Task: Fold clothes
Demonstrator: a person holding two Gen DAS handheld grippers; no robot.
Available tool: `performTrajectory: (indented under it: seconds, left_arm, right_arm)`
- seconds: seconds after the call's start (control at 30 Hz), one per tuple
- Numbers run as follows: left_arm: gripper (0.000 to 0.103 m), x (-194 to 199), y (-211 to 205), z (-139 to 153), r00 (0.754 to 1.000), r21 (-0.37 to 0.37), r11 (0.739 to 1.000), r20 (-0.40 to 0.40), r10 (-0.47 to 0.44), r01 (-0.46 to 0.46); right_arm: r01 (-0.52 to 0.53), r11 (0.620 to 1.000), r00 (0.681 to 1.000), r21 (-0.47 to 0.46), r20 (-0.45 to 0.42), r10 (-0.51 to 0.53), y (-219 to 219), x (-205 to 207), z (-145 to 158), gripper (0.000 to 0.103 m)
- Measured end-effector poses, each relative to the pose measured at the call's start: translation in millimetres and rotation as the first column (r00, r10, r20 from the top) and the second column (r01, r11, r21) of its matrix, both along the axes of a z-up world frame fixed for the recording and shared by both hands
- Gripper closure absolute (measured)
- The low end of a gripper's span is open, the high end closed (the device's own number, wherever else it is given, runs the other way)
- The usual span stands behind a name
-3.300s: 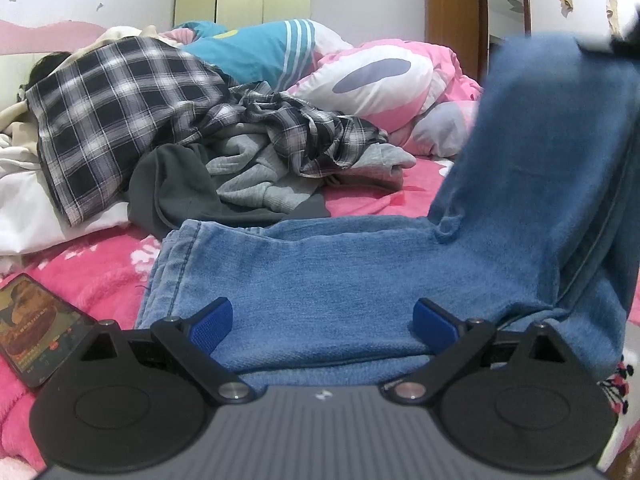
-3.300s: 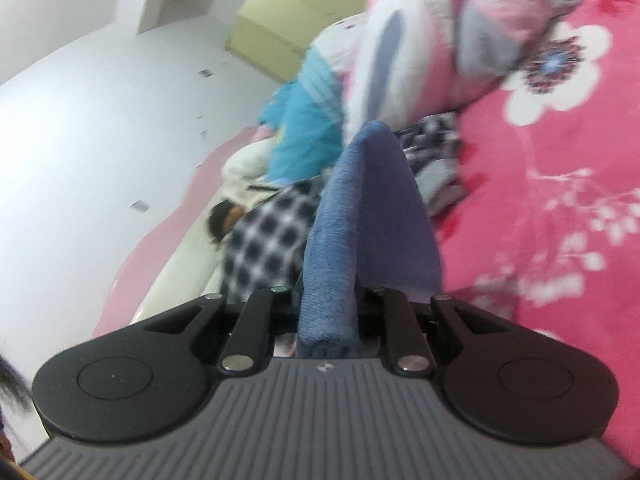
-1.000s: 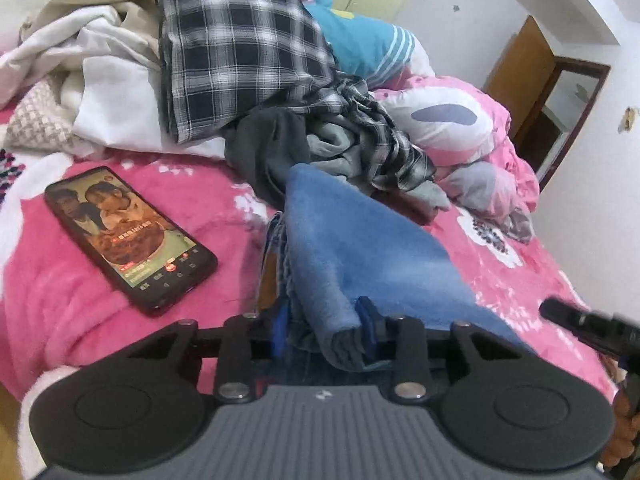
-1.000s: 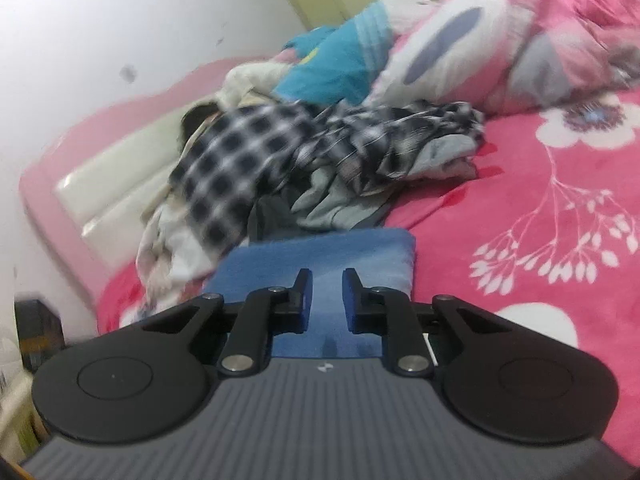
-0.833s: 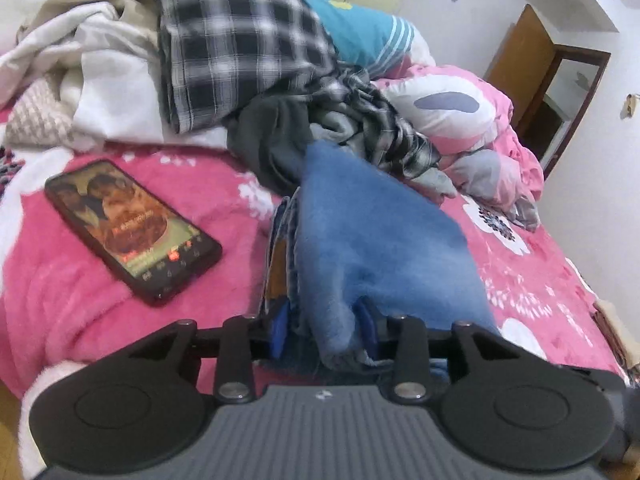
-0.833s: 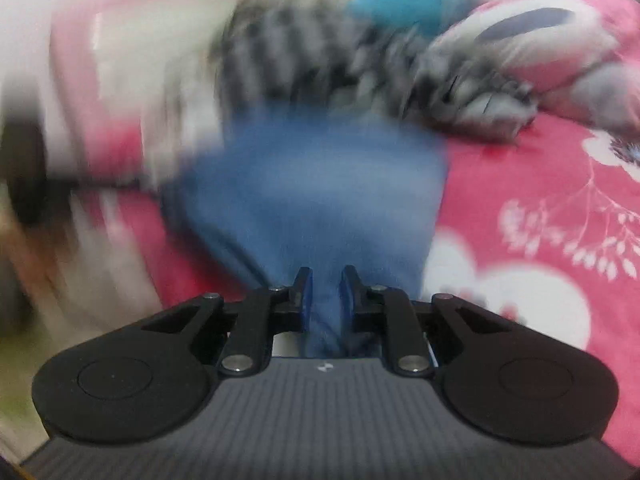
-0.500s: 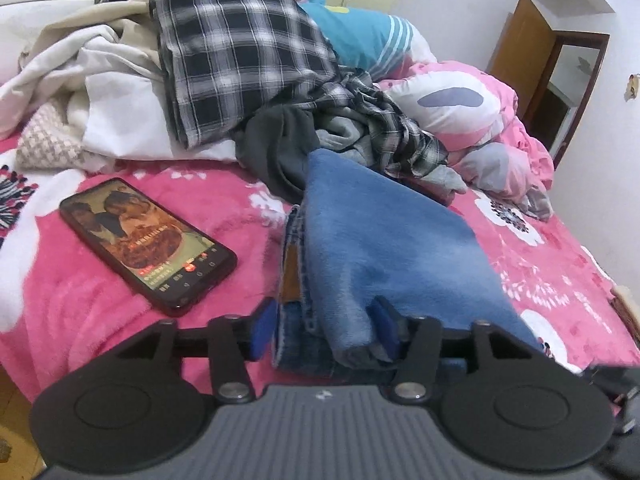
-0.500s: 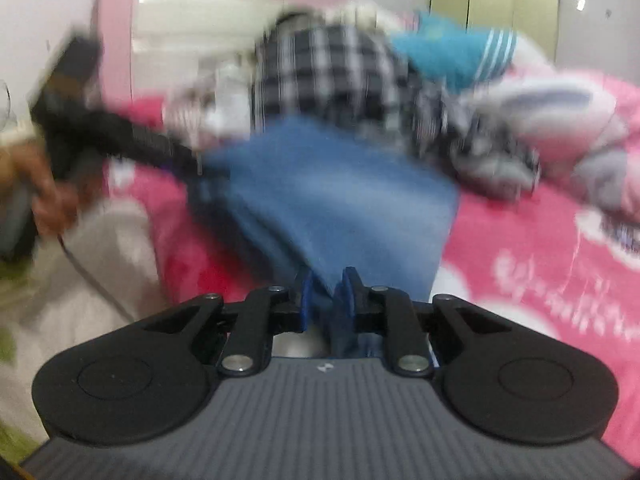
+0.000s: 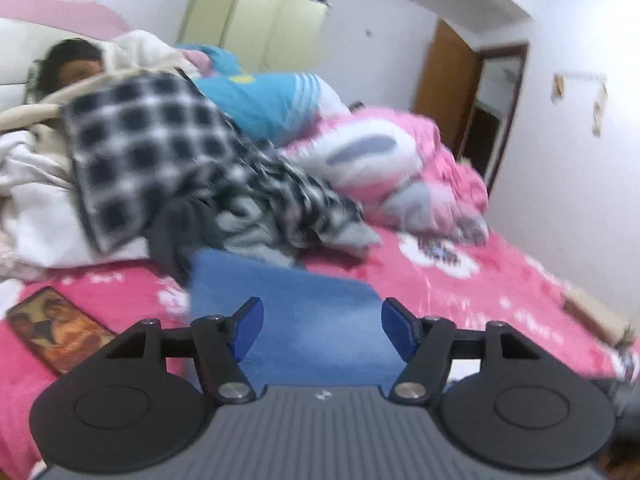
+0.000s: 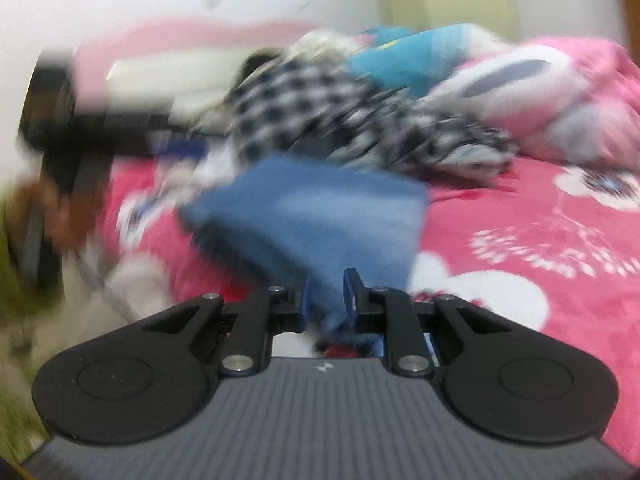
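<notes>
Bed (image 9: 500, 288): your pink floral spread carries everything; nothing here serves as a container.
Laundry heap (image 9: 168, 160): plaid shirt and grey garments wait beyond the jeans.
Folded jeans (image 9: 304, 312): they lie straight ahead of both tongs, long axis running away from you.
Left gripper (image 9: 318, 326): your jaws have just been opening; they stand spread, clear above the denim.
Right gripper (image 10: 326, 298): nearer hand; it pinches the jeans' near corner.

My fingers (image 9: 248, 326) have blue pads; blue jeans (image 9: 304, 308) lie on a pink floral bedspread (image 9: 500, 292), near a black-and-white checked shirt (image 9: 144, 160).
</notes>
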State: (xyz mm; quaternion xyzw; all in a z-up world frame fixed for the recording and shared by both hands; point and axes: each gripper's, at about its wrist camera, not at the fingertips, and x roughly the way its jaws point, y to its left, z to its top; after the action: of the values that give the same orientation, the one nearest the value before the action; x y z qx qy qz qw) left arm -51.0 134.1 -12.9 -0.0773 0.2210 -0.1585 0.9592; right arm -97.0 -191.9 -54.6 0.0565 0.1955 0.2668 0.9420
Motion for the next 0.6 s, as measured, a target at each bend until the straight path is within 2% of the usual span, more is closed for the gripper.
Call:
performTrajectory:
  seconds: [0.07,0.13,0.27,0.3,0.37,0.4,0.47,0.6]
  left_arm:
    - [0.038,13,-8,-20,0.998,0.044,0.999,-0.061,0.013,-0.010]
    - [0.046,20,-7,-40,0.993,0.070,0.997,-0.103,0.051,-0.044]
    - [0.046,17,-2,-50,0.997,0.085,0.996,-0.064,0.032,-0.026]
    - [0.046,16,-3,-51,0.998,0.100,0.995,-0.055,0.026,-0.020]
    - [0.044,17,-4,-53,0.999,0.115,0.993,-0.039,0.018,-0.013]
    - [0.043,17,-3,-54,0.999,0.112,0.994,-0.034,0.016,-0.012]
    - [0.041,17,-2,-55,1.000,0.109,0.994,-0.029,0.009,-0.006]
    - [0.039,16,-1,-55,1.000,0.112,0.994,-0.019,-0.005,0.007]
  right_arm:
    - [0.051,0.998,0.999,0.047,-0.004,-0.050,-9,9,0,0.086]
    - [0.040,0.998,0.999,0.044,-0.039,-0.038,-4,19,-14,0.086]
    - [0.010,0.999,0.991,0.044,-0.132,-0.004,7,31,-52,0.086]
    - [0.010,0.997,0.987,0.073,-0.159,0.002,3,34,-52,0.086]
    - [0.024,0.993,0.980,0.116,-0.198,-0.001,-9,39,-44,0.086]
    - [0.038,0.993,0.980,0.109,-0.200,-0.015,-13,39,-38,0.086]
    - [0.060,0.995,0.985,0.083,-0.165,-0.046,-20,37,-22,0.086]
    - [0.065,0.989,0.995,0.133,-0.085,-0.054,-23,68,15,0.086]
